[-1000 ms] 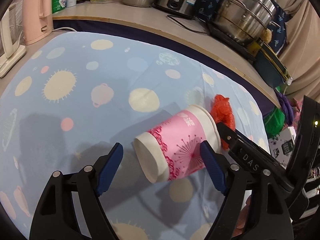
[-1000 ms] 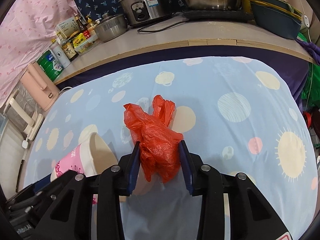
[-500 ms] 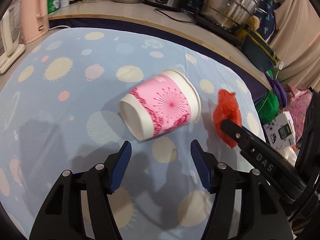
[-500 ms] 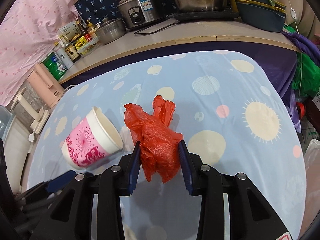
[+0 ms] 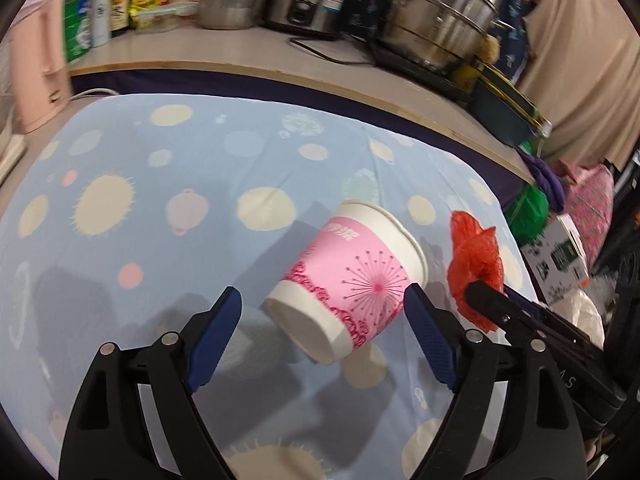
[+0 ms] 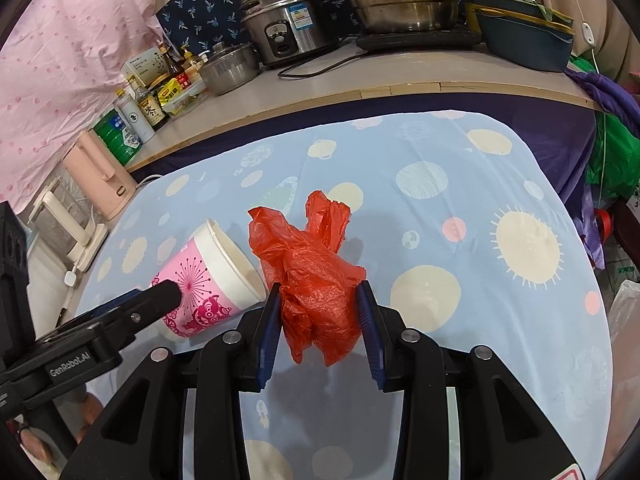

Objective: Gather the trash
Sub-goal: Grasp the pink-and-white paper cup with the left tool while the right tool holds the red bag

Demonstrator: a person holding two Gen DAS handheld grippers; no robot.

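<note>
Left claw (image 5: 322,320) gapes wide, just opened, paper cup (image 5: 348,288) lying between untouched: light, crushable, take its mid-wall gently. Right claw (image 6: 318,320) pinches soft red bag (image 6: 316,280).

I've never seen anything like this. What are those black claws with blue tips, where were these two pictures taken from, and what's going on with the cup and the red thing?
There is no robot here: a person holds a two-finger gripper in each hand, and each gripper carries a wide-angle camera looking forward along its fingers. So each picture shows its own gripper at the bottom.

The left wrist view shows the left gripper. Its jaws have just been opening and stand wide, with a pink and white paper cup lying on its side at their tips, not squeezed.

The right wrist view shows the right gripper shut on a crumpled red plastic bag.

Both hang over a light blue tablecloth printed with suns and planets. Behind it, a counter holds a rice cooker, steel pots and bottles.
</note>
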